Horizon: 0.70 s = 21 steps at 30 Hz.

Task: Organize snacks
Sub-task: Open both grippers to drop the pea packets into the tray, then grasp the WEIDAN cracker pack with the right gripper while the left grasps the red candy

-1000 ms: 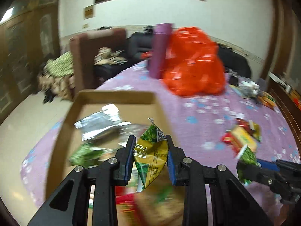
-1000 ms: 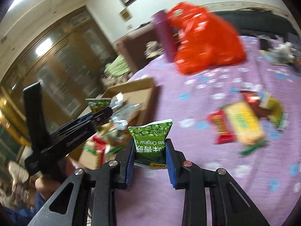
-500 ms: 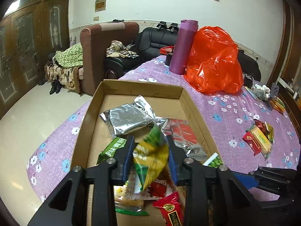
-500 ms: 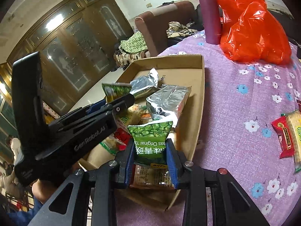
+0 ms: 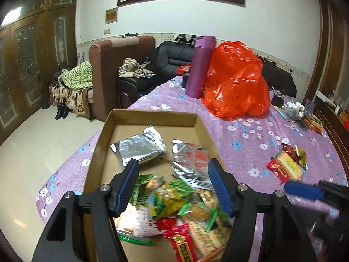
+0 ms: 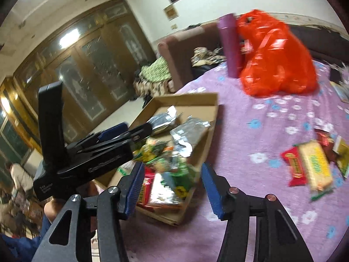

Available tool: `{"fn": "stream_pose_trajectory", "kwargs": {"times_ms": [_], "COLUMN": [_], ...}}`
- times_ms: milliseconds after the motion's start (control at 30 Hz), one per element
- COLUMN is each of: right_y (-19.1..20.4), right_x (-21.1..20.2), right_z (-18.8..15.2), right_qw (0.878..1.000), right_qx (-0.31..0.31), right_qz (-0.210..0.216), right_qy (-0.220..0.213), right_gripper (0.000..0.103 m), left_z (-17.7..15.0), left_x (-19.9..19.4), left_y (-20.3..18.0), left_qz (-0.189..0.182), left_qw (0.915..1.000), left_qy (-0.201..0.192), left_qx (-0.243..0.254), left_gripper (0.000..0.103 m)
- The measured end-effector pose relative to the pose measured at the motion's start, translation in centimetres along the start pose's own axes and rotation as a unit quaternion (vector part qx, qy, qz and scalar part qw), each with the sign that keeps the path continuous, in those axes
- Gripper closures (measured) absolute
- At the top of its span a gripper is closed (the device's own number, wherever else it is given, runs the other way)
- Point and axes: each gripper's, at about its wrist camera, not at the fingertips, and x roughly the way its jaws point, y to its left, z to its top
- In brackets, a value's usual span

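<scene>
Box [image 5: 152, 118], cardboard, holds dropped snack packets [image 5: 174, 198] | left gripper [image 5: 173, 185] and right gripper [image 6: 172, 187] over its near end, jaws just opened, nothing clamped | loose packets [image 6: 314, 163] right of box, uncollected

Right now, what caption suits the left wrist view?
Open left claw above a brown cardboard box of mixed snack packets on a purple flowered tablecloth.

Left gripper [image 5: 173, 186] jaws just opened, right gripper [image 6: 172, 188] likewise, both green snack packets dropped into cardboard box [image 5: 152, 116]
</scene>
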Motion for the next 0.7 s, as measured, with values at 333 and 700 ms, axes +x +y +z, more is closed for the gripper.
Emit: {"fn": "stream_pose_trajectory", "kwargs": {"times_ms": [333, 700], "right_y": [-12.9, -16.2], "right_x": [-3.7, 0.0], "right_z": [-0.5, 0.4], "right_qw": [0.982, 0.971], "right_qx": [0.089, 0.055], "right_qz": [-0.164, -0.223], "right_qy": [0.015, 0.072], "right_gripper": [0.047, 0.058], "left_z": [0.0, -1.5], "left_x": [0.7, 2.5], "left_y": [-7.0, -13.1], "left_qz": [-0.082, -0.127], "left_qw": [0.9953, 0.9857], "left_qy": [0.04, 0.082], "left_qx": [0.032, 0.075], "left_gripper": [0.038, 0.038]}}
